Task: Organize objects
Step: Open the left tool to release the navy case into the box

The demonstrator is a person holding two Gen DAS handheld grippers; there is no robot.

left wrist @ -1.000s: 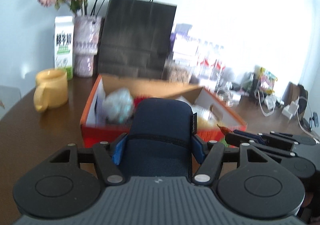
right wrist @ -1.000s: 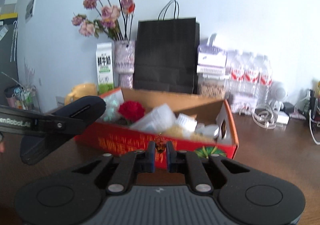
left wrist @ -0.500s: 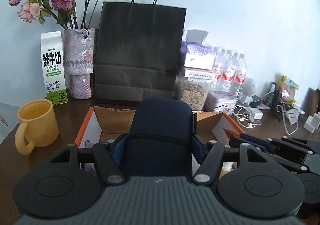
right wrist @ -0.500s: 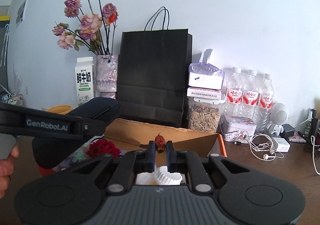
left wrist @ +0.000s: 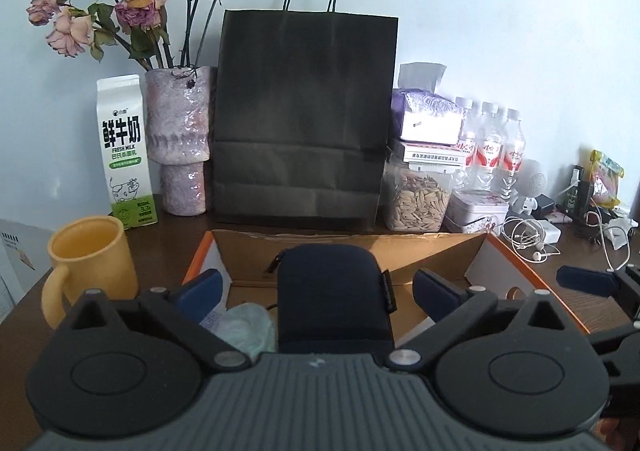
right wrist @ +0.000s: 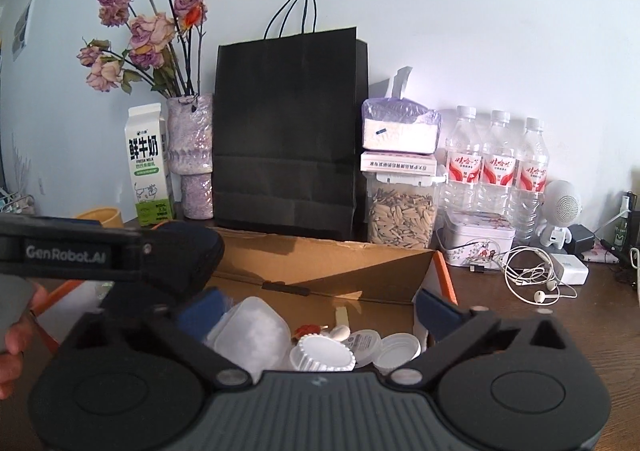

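Left gripper (left wrist: 318, 293): jaws opening, spread wide over the box (left wrist: 528, 271), its blue pads clear of the dark pouch (left wrist: 332, 299) that sits between them; no pad presses on the pouch. The pouch stands upright above the box's left part, beside a pale green wad (left wrist: 250, 327); whether it rests on the box floor cannot be told. Right gripper (right wrist: 318, 307): jaws opening, nothing held between them; below lie a clear tub (right wrist: 252, 331), white lids (right wrist: 324, 357) and a small red flower (right wrist: 308, 329), all inside the box's right part. Behind the box, against the wall: black bag (left wrist: 304, 119) at centre, vase (left wrist: 178, 139) and milk carton (left wrist: 124, 147) to its left, seed jar (left wrist: 416, 199) and bottles (left wrist: 490, 147) to its right. A yellow mug (left wrist: 88, 263) stands just left of the box. In the right wrist view, the left gripper crosses in front of the box's left side with the pouch beside it, a hand (right wrist: 12, 347) behind it.
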